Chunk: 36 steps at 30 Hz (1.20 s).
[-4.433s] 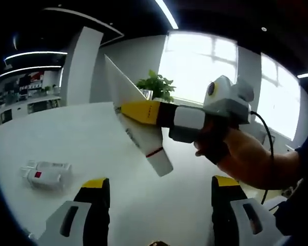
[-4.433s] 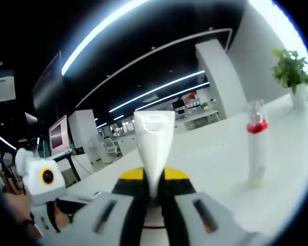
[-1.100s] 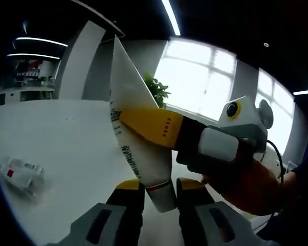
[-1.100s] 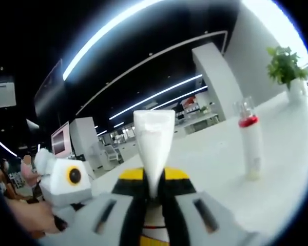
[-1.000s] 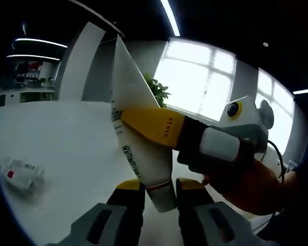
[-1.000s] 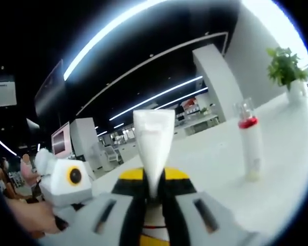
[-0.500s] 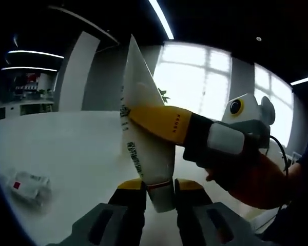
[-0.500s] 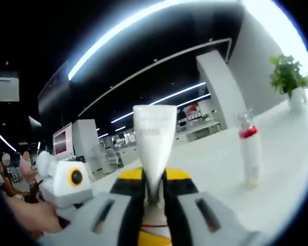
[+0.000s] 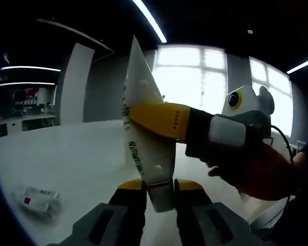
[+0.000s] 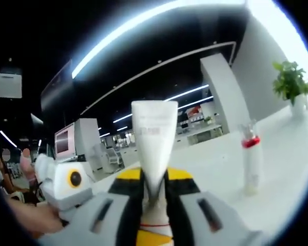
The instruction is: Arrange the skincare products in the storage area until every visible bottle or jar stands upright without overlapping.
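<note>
Both grippers pinch one white tube [image 9: 143, 133] in mid-air above the table [image 9: 77, 154]: the left gripper [image 9: 158, 190] at its cap end, the right gripper [image 10: 153, 190] across its body. Its long axis runs cap-down, crimp up, nearly upright already.

you had the tube [image 9: 143, 148] above the table [image 9: 77, 159], cap end between the left gripper's [image 9: 158, 188] jaws, the right gripper [image 9: 167, 122] across its middle. a bottle [image 9: 37, 200] lay on the table to the left; another bottle [image 10: 252, 159] stood upright on it, a plant [image 10: 293, 84] behind.
</note>
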Available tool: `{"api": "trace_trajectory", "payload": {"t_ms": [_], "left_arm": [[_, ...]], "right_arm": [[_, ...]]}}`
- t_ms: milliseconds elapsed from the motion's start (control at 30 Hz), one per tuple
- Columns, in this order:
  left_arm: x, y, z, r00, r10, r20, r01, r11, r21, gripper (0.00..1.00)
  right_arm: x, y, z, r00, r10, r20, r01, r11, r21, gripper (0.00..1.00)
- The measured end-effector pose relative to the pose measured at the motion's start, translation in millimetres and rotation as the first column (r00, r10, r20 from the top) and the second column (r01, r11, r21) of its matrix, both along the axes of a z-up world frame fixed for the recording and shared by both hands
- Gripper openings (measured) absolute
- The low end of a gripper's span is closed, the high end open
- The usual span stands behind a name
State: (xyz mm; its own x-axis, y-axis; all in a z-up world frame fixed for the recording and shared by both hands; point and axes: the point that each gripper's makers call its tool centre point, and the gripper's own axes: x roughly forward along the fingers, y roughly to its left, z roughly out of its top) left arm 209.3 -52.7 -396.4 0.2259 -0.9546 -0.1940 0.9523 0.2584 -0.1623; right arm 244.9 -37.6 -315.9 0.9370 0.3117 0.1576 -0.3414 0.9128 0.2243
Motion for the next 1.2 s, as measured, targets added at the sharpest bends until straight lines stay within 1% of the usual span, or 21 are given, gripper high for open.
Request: {"api": "trace_trajectory", "payload": {"t_ms": [100,167,267,400,567,733,1067,1200], "left_arm": [[-1.0,0,0.9,1.0,-0.001,0.011,0.001,1.0,0.0,0.2],[-1.1,0,1.0,1.0,-0.001,0.014,0.001,1.0,0.0,0.19],[-3.6,-2,-0.8,0.999,-0.011,0.036,0.011,1.0,0.016,0.19],[-4.6,-3,-0.9,1.0,-0.017,0.025,0.016,1.0,0.009,0.19],[-4.4,-3,-5.7,0.999,-0.023,0.031,0.022,0.999,0.03,0.18],[-4.1,-3,-8.5,0.999,-0.023,0.034,0.022,0.999,0.038,0.18],[-4.3,-4,-12.4,0.999,-0.023,0.027,0.022,0.999,0.046,0.18],[-5.4,-3,-10.9,0.999,-0.024,0.029,0.023,0.999,0.04,0.18]], "right_arm": [[1,1,2.7,1.0,-0.001,0.006,0.001,1.0,-0.019,0.17],[3,0,4.9,1.0,-0.001,0.008,0.001,1.0,-0.019,0.19],[6,-2,9.9,1.0,-0.008,0.012,0.008,1.0,-0.016,0.24],[10,-3,12.4,1.0,-0.007,0.004,0.007,1.0,-0.016,0.27],[13,-6,16.3,1.0,-0.01,-0.006,0.01,1.0,-0.015,0.33],[17,-9,21.7,1.0,-0.021,-0.007,0.021,1.0,-0.024,0.36],[20,-14,20.5,0.999,-0.03,-0.022,0.03,0.999,-0.025,0.36],[20,-14,22.6,1.0,-0.03,-0.005,0.03,0.999,-0.016,0.36]]}}
